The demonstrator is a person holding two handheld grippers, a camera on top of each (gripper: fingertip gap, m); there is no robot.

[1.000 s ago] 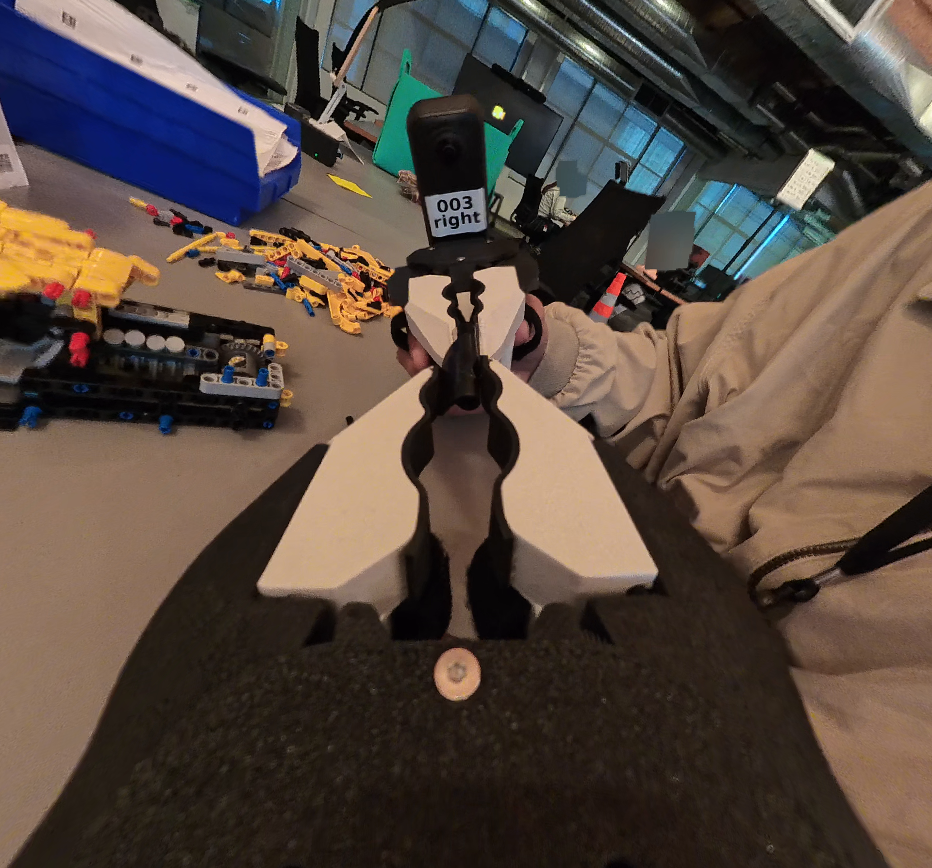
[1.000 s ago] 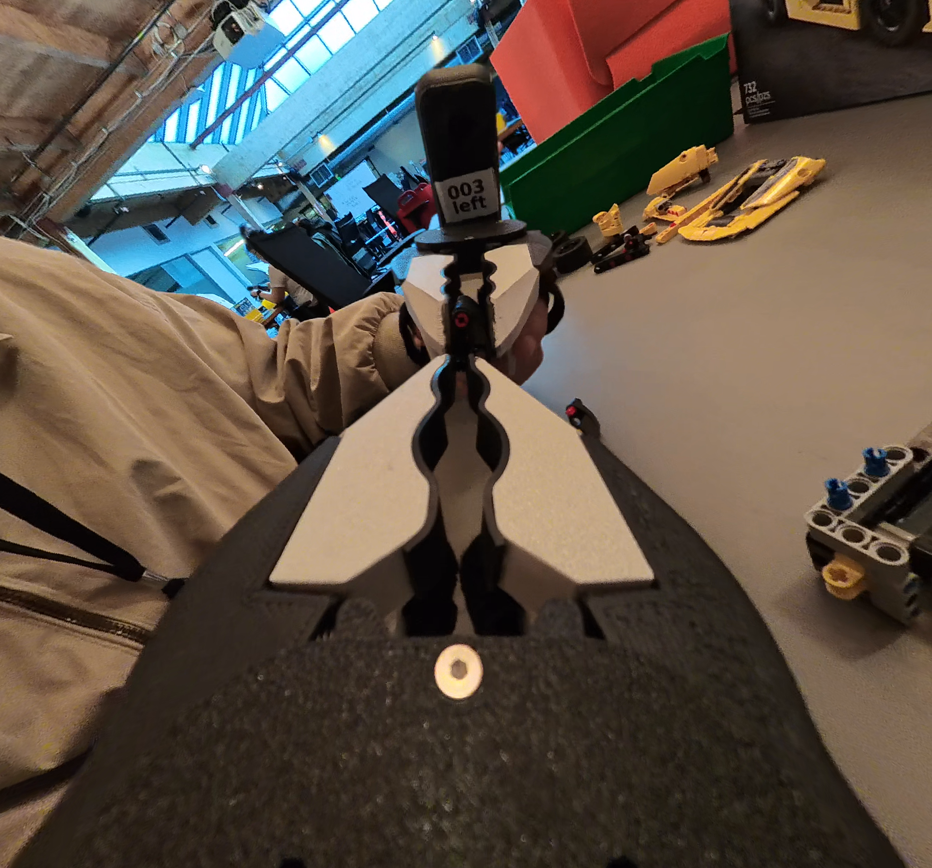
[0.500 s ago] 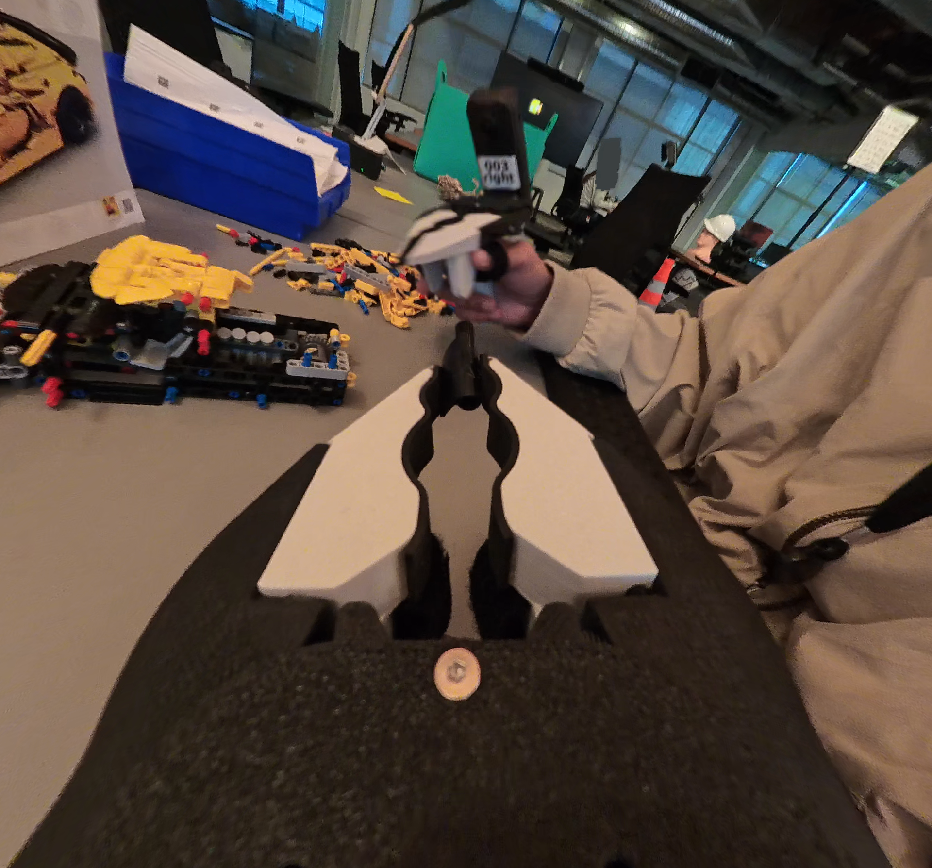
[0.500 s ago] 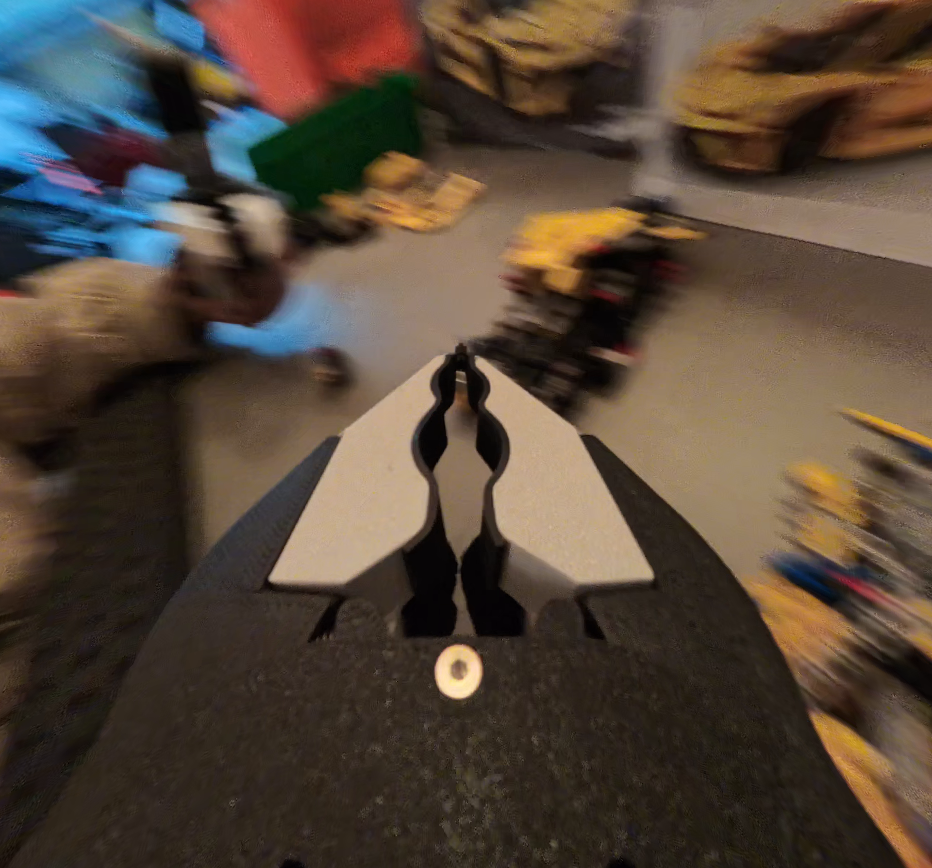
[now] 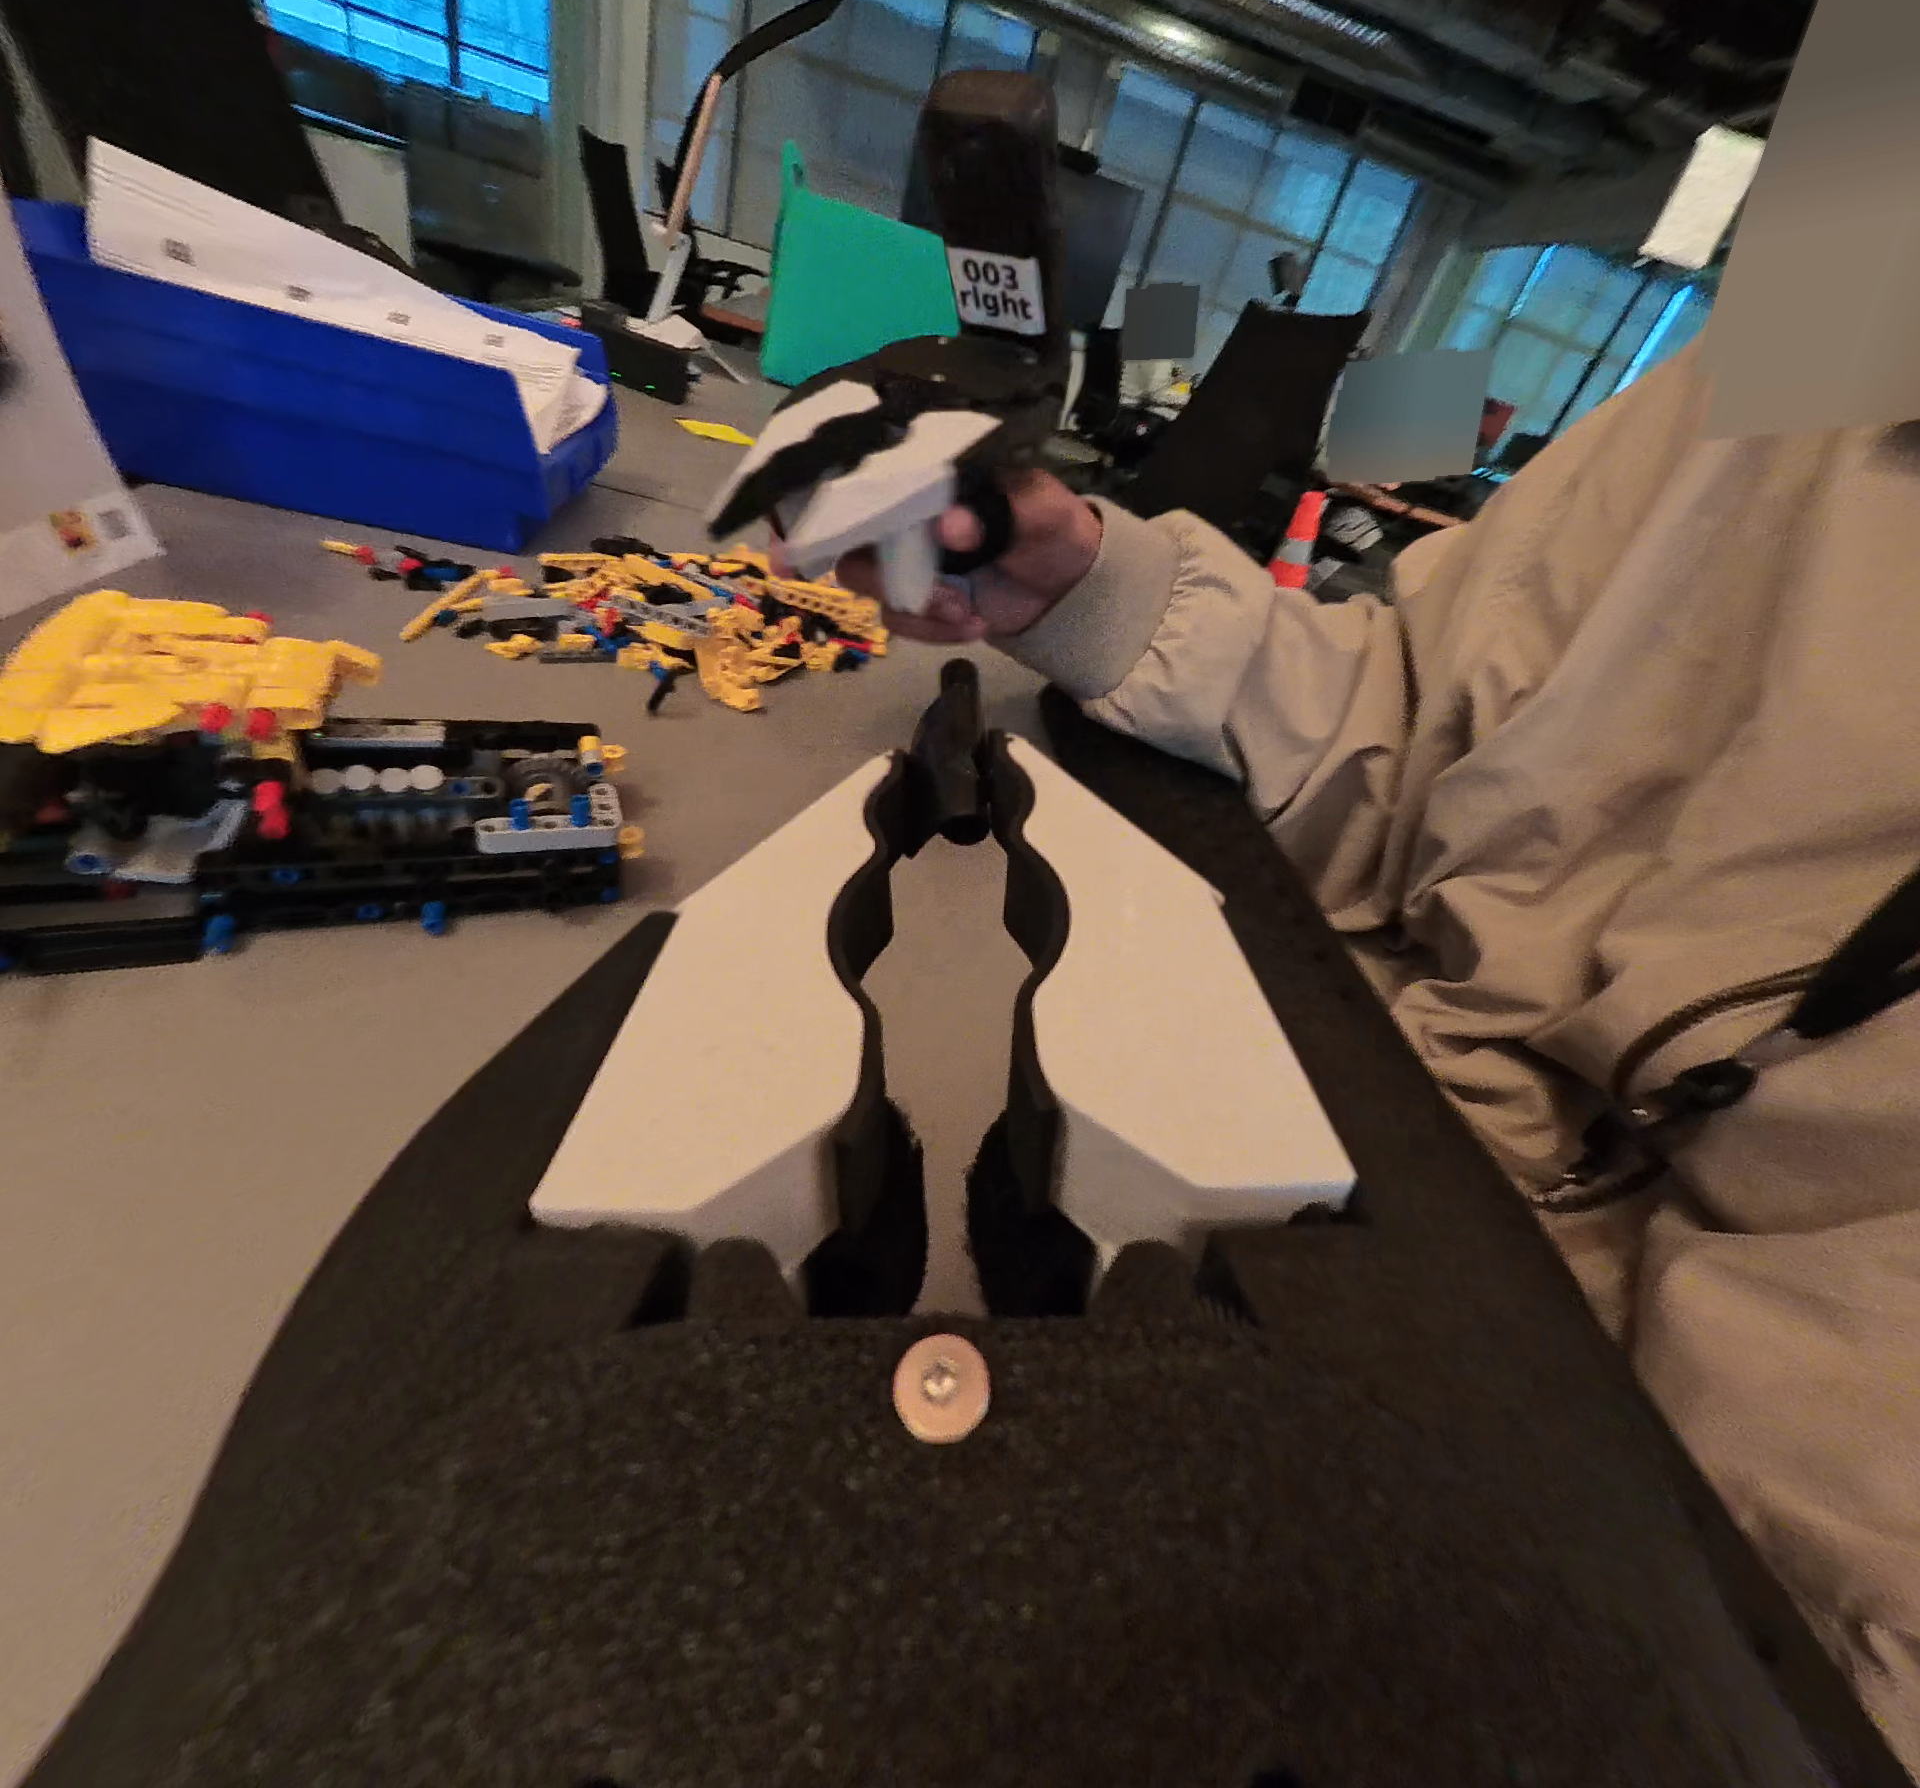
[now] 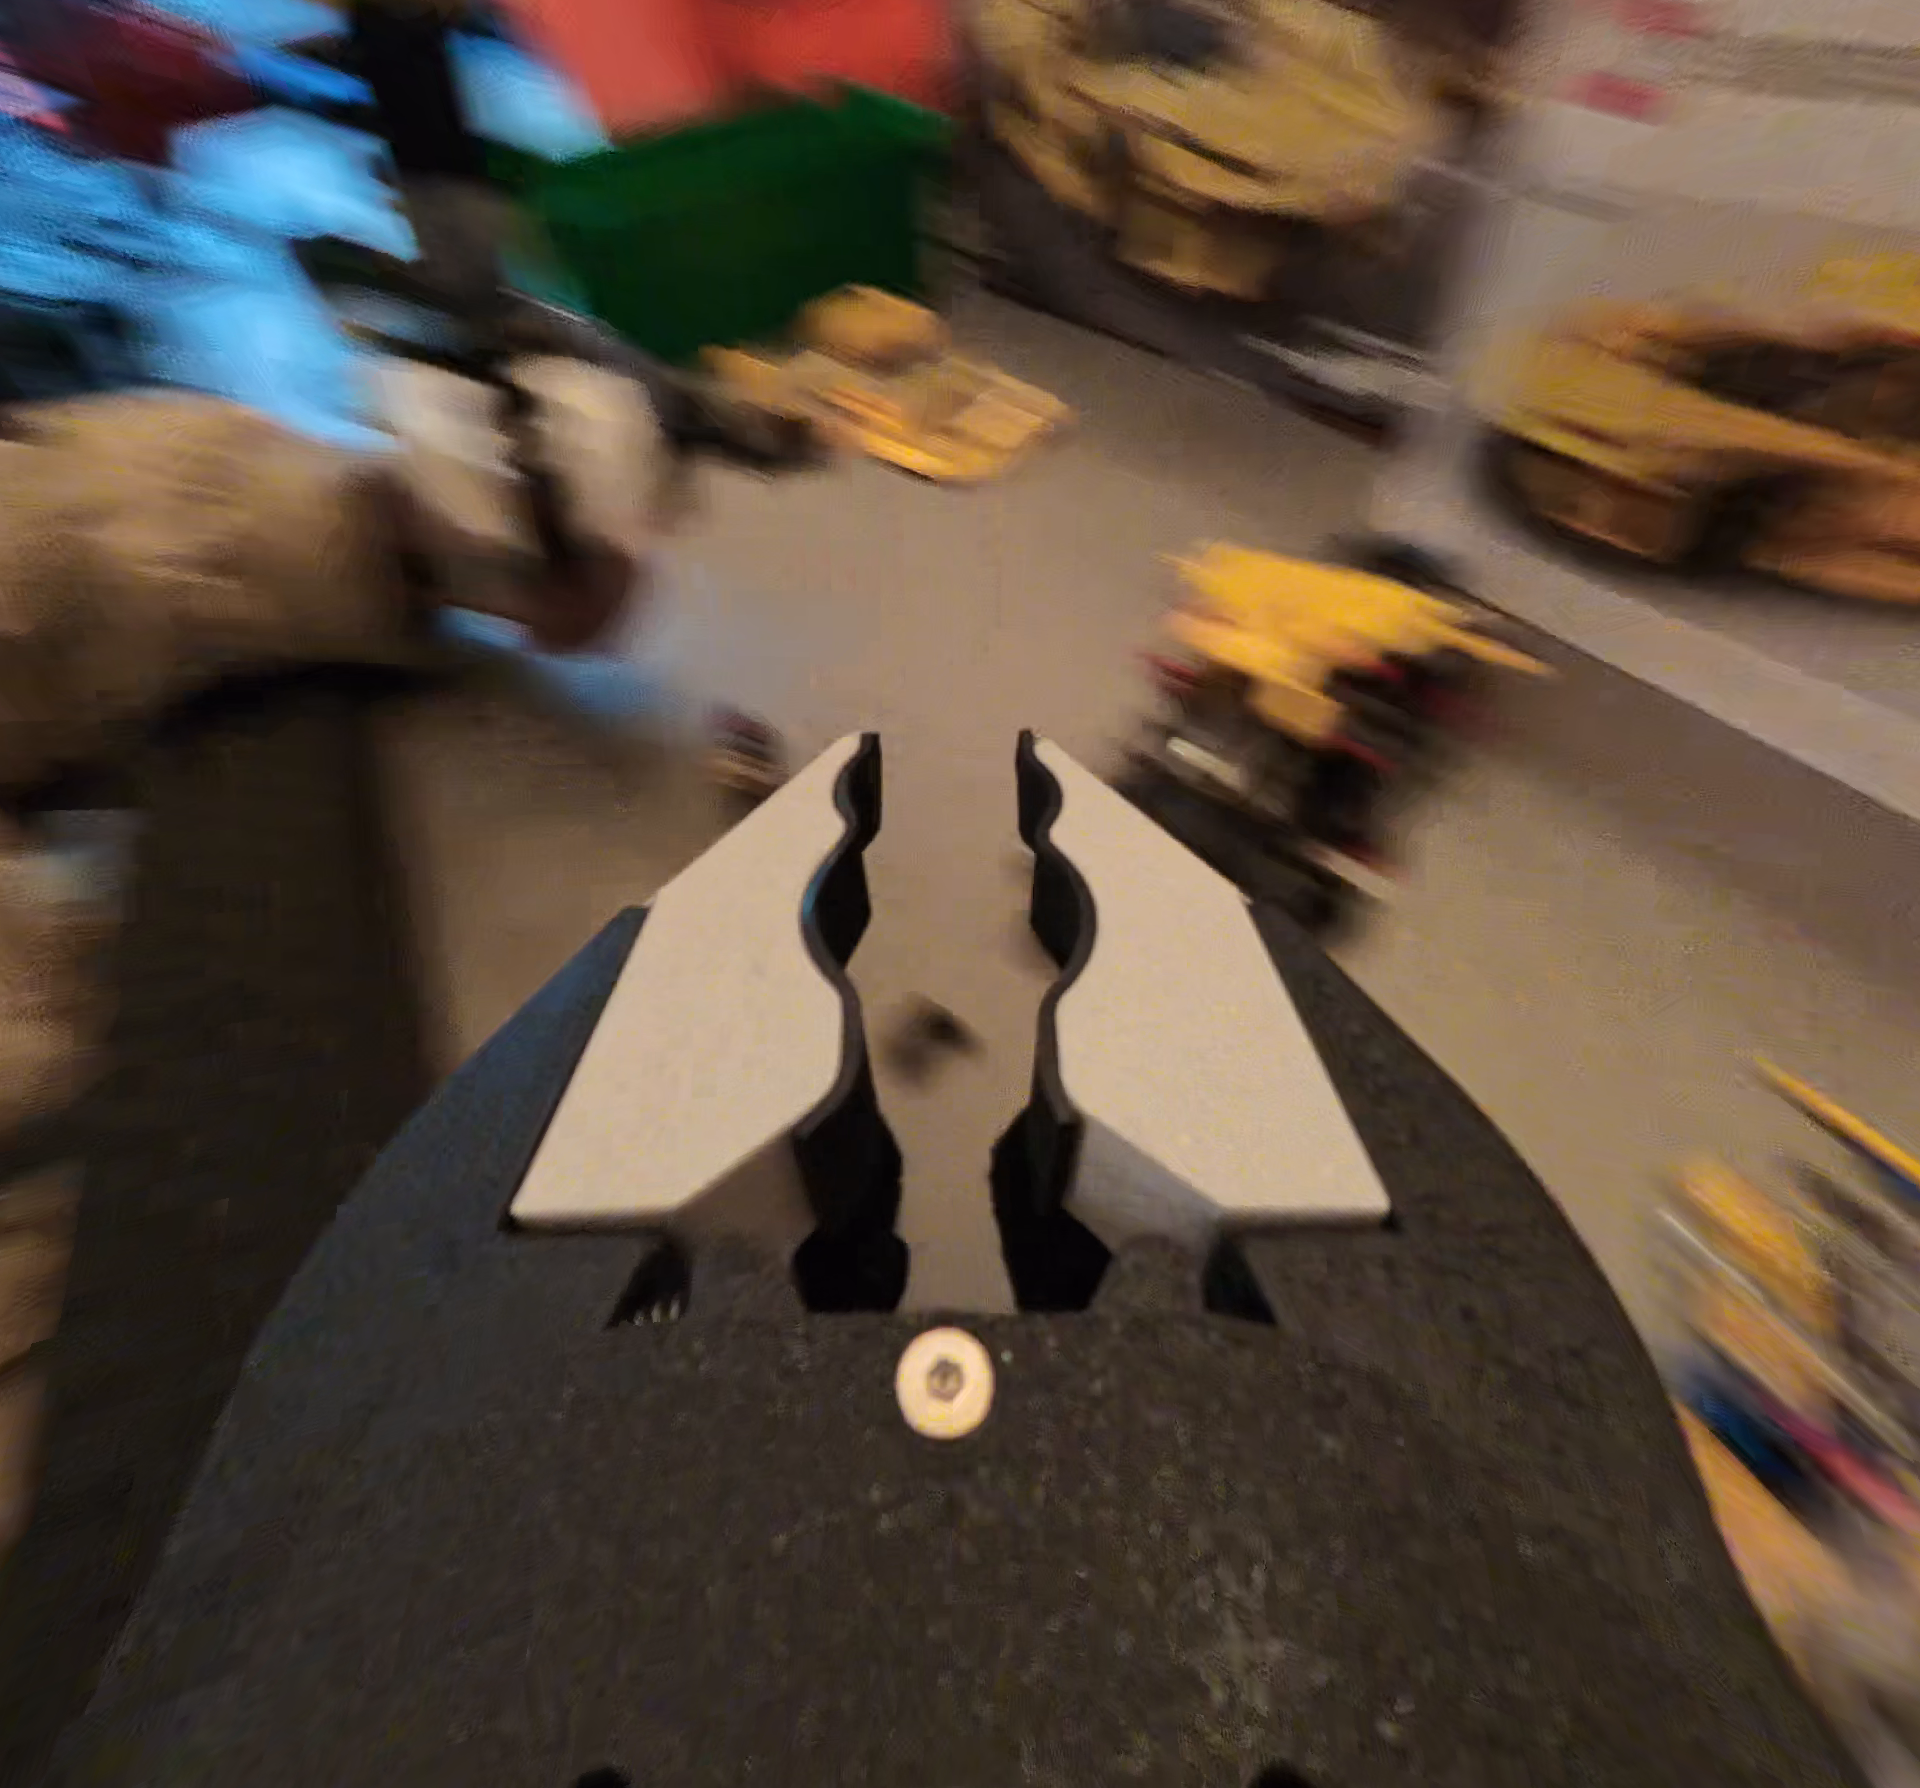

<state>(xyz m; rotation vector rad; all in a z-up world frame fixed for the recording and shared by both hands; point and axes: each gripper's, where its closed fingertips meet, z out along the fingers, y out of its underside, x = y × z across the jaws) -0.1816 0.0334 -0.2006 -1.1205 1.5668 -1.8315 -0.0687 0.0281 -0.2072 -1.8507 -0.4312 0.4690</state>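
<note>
My left gripper point(image 5: 956, 774) is shut on a short black tube-like building-toy piece point(image 5: 958, 741) that sticks out forward past the fingertips, above the grey table point(image 5: 260, 1063). My right gripper point(image 6: 948, 751) is open, with bare table between the fingertips. The right wrist view is blurred by motion. A small dark blurred speck point(image 6: 928, 1032) shows lower in the gap, touching neither pad. The right gripper also shows in the left wrist view point(image 5: 774, 533), in a hand above a pile of loose yellow and black pieces point(image 5: 665, 616). A half-built black and yellow toy car point(image 5: 312, 824) sits left; it also shows in the right wrist view point(image 6: 1320, 699).
A blue bin point(image 5: 312, 408) with white papers stands at the back left. A green bin point(image 6: 748, 211) and yellow body panels point(image 6: 914, 398) lie far off. A box with a yellow car picture point(image 6: 1714, 450) stands at the right. A beige sleeve point(image 5: 1507, 751) fills the right side. The left gripper's tips are roughly 12 cm from the right gripper's.
My right gripper swung away from the left gripper toward the toy car and opened from shut. My left gripper kept its hold on the black piece and turned slightly left.
</note>
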